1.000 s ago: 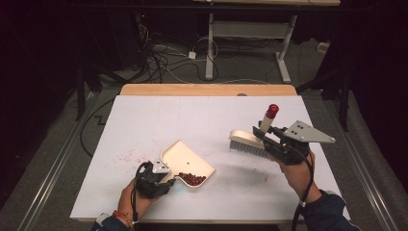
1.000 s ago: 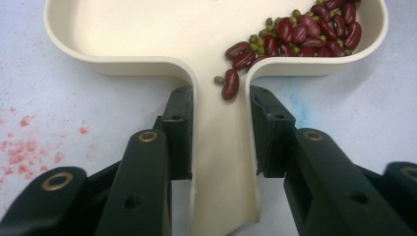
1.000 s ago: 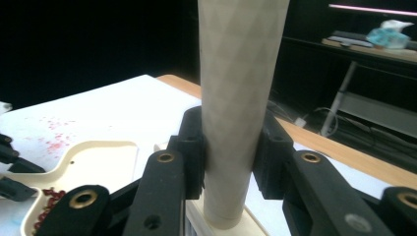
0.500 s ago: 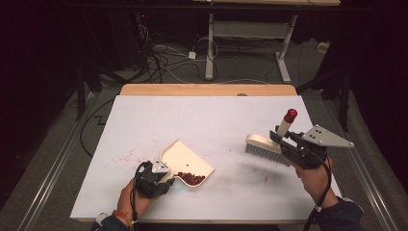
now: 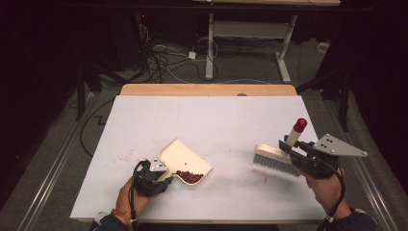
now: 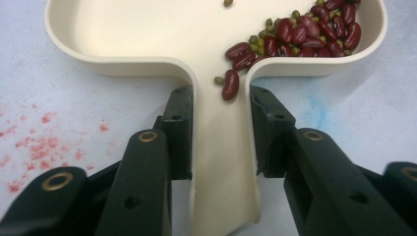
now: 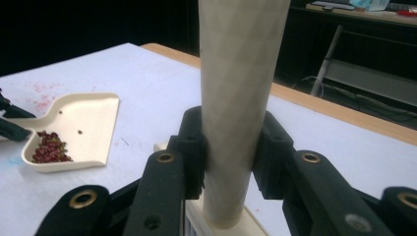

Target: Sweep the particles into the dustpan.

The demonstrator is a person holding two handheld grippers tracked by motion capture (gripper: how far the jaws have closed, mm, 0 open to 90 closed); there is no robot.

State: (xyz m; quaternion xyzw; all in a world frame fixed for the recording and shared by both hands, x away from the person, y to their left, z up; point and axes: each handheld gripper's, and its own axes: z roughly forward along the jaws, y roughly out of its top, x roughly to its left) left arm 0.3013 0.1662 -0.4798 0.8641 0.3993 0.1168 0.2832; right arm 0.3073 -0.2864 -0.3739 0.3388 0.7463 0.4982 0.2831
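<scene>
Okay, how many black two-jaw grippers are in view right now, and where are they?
2. The left gripper clamps the cream plastic dustpan's handle near the table's front edge; the right gripper clamps the cream red-capped brush's handle at the table's right side.

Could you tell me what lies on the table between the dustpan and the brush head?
In the high view, the stretch between the dustpan and the brush is bare white table.

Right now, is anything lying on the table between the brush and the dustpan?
Nothing visible: bare white tabletop separates the brush from the dustpan. Beans sit inside the pan.
</scene>
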